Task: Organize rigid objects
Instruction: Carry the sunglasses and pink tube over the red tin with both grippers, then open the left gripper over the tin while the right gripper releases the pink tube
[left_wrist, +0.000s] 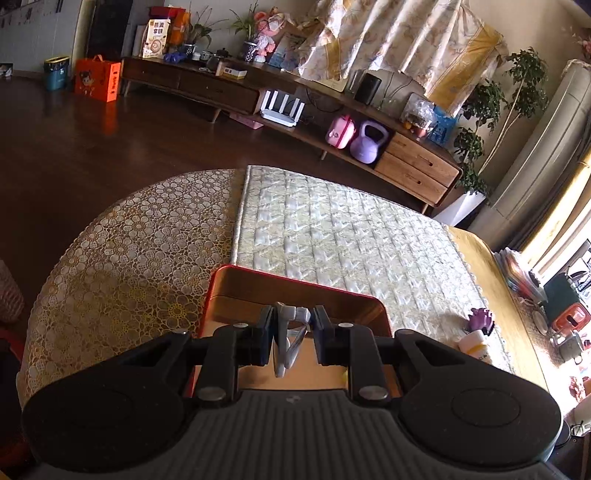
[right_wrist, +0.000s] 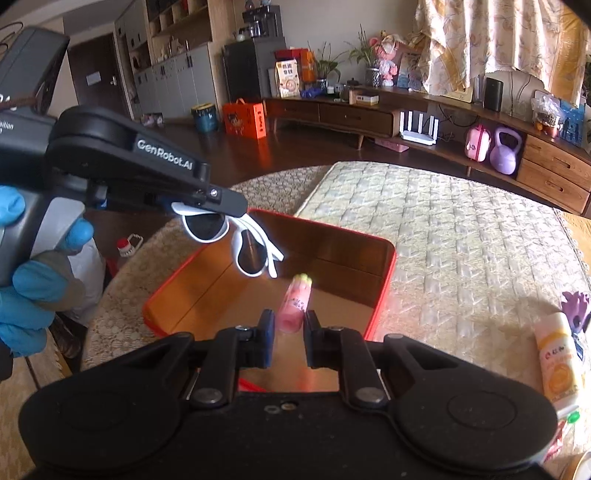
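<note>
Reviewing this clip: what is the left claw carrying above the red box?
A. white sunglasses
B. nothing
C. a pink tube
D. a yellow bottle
A: the left claw is shut on the folded white sunglasses, which hang over the open red box; the pink tube is in the right claw, and the yellow bottle lies on the table beside the box.

A lace-covered table (right_wrist: 122, 317) bears a quilted mat (right_wrist: 461, 236) and red box (right_wrist: 384, 273).
</note>
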